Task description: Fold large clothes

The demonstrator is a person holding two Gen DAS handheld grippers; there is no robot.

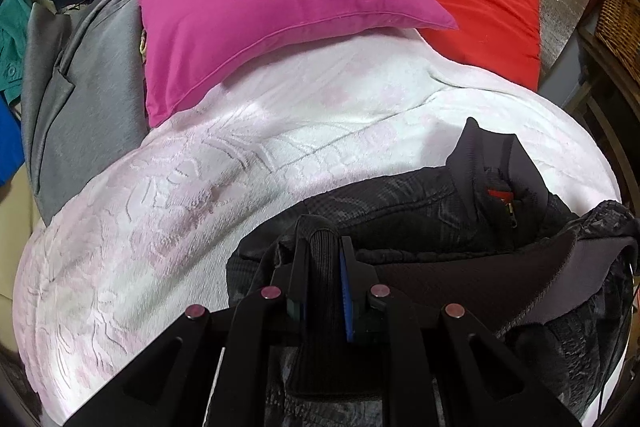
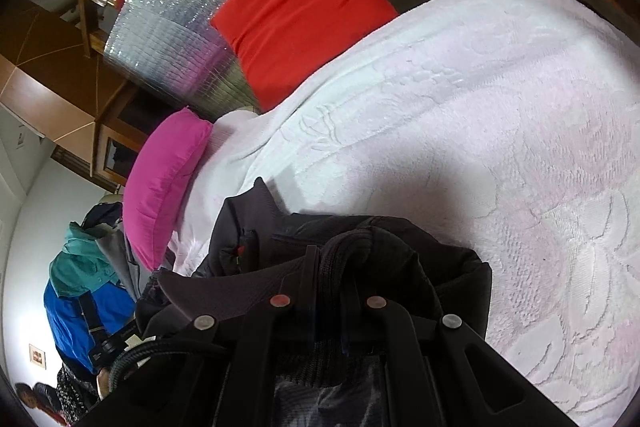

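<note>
A dark grey-black jacket [image 1: 420,215] lies on the white embossed bedspread [image 1: 180,211], its collar [image 1: 496,155] with a red tag standing up at the right. My left gripper [image 1: 324,247] is shut on a ribbed cuff or hem of the jacket. In the right wrist view the jacket [image 2: 420,259] bunches under the tool, collar [image 2: 244,227] to the left. My right gripper [image 2: 332,259] is shut on another ribbed edge of the jacket. Both hold the fabric just above the bed.
A magenta pillow [image 1: 256,11] and a red pillow [image 1: 480,3] lie at the head of the bed against a silver foil panel [image 2: 180,27]. A grey coat [image 1: 88,83] and teal and blue clothes [image 2: 84,287] are piled at the left. A wicker basket [image 1: 620,23] stands right.
</note>
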